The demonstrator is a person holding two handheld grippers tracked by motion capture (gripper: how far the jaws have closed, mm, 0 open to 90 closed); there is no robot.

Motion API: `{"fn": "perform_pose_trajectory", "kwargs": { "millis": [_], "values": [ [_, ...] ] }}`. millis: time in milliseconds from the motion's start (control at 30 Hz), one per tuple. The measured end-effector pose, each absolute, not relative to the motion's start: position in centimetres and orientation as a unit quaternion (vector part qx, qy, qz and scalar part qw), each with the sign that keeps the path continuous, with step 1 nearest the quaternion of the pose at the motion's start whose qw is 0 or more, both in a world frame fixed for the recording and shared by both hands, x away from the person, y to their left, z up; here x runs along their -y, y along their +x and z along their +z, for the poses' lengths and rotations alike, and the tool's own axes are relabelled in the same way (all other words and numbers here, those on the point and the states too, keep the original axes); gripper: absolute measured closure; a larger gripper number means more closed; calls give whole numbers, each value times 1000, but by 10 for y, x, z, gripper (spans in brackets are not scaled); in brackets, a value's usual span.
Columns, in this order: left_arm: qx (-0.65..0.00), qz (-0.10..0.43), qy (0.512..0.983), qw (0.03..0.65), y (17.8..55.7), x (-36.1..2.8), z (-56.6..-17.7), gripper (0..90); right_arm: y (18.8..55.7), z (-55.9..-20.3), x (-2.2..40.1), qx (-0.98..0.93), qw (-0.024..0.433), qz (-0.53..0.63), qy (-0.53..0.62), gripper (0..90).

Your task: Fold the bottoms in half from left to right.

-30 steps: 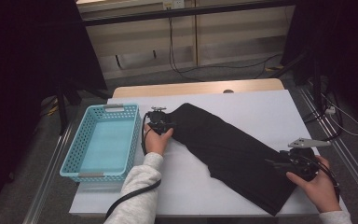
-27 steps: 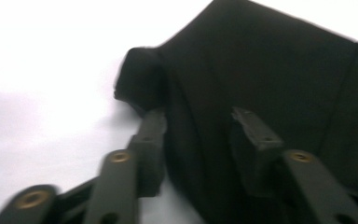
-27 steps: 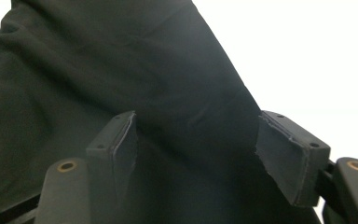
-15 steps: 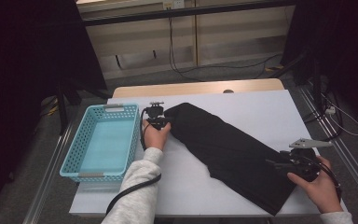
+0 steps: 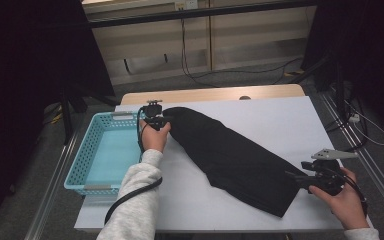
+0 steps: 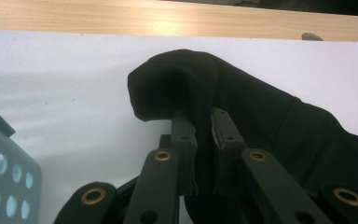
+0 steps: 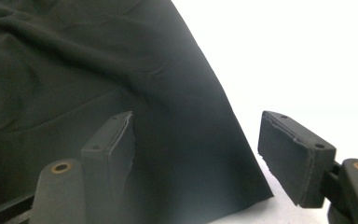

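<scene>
Two grippers: left gripper pinches black cloth; right gripper jaws spread.

A plain black cloth, with no print or pattern, lies on a white table top, and against that white it is the darkest thing there. Beyond the cloth the table shows a strip of light wood with pale grain. Left of the cloth stands a light blue basket whose walls are dotted with rows of small holes. Both grippers are matt black with brass-coloured rivets, the left gripper and the right gripper. The sleeve near the basket is pale grey.
</scene>
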State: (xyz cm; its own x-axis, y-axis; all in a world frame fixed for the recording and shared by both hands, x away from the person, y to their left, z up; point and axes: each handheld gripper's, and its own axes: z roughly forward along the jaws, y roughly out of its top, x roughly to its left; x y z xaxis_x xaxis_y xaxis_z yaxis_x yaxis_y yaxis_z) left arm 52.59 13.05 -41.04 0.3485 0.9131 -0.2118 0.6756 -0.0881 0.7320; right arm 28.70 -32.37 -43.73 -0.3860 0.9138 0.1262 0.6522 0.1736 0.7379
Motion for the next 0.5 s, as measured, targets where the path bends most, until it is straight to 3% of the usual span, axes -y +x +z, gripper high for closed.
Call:
{"fn": "perform_pose_trajectory", "kwargs": {
  "millis": [500],
  "values": [
    [-546,160,721,396,527,-142,-391,818,287,-438,322,-750,174,373,517,251]
  ]
}}
